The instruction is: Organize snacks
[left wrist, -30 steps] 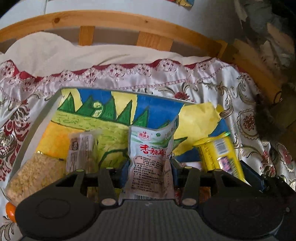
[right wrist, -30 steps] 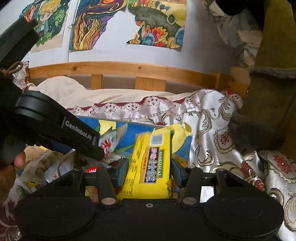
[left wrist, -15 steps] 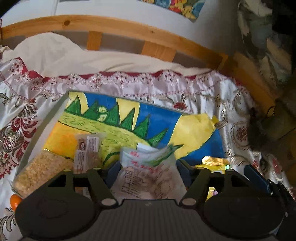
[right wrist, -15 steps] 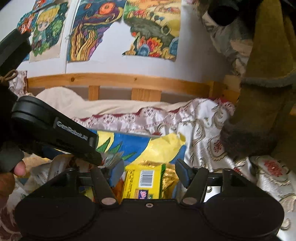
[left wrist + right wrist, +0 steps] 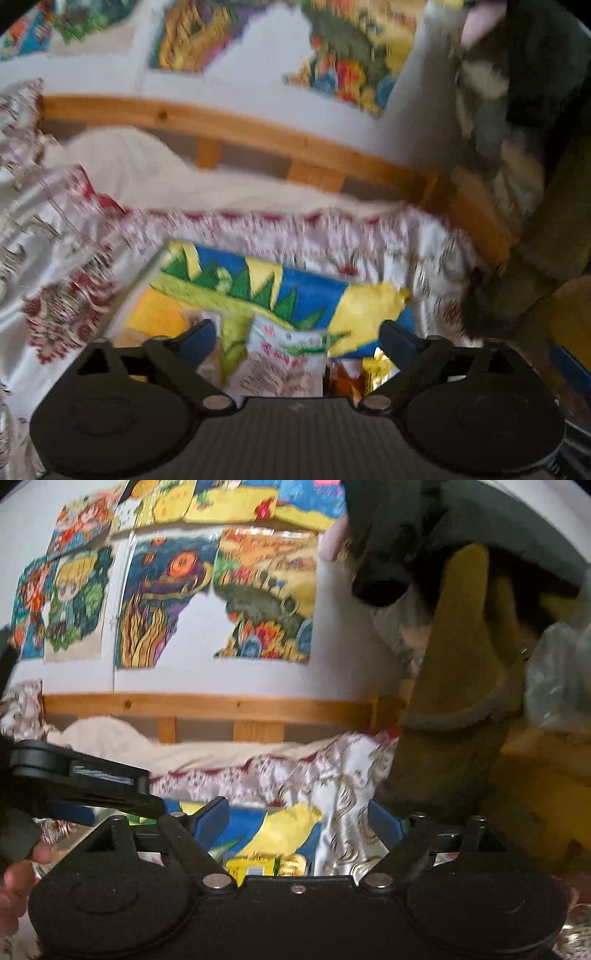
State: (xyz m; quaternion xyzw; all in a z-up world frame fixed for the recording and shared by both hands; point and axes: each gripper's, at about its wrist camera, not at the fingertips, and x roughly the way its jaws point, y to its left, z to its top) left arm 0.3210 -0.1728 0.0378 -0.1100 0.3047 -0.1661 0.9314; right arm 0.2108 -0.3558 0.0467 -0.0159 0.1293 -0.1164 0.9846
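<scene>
You are working over a bed dressed in a white satin cover with red and gold embroidery [image 5: 66, 306], a wooden rail [image 5: 236, 129] behind it and children's drawings [image 5: 266, 590] taped to the wall. A painted sheet in blue, green and yellow [image 5: 295, 291] lies on the cover, and the snacks sit on and around its near edge.

Your left tool [image 5: 299, 336] has its jaws spread wide; the white snack packet with red lettering [image 5: 284, 365] lies between them on the painted sheet, untouched as far as the blurred left wrist view shows. More wrappers, orange and yellow, show just right of it, too smeared to name.

Your right tool [image 5: 299, 818] is likewise spread wide and grips nothing. The yellow snack pack [image 5: 266, 866] lies low between its fingers, at the sheet's near edge. The left tool's arm crosses the left of that view.

Both packets look set down, so you seem to be between placements, both tools pointing up and away from the bed. Next you will likely need another loose snack: tip a tool back down, straddle one wrapper cleanly and close only once neighbouring packets are clear of the jaws.
</scene>
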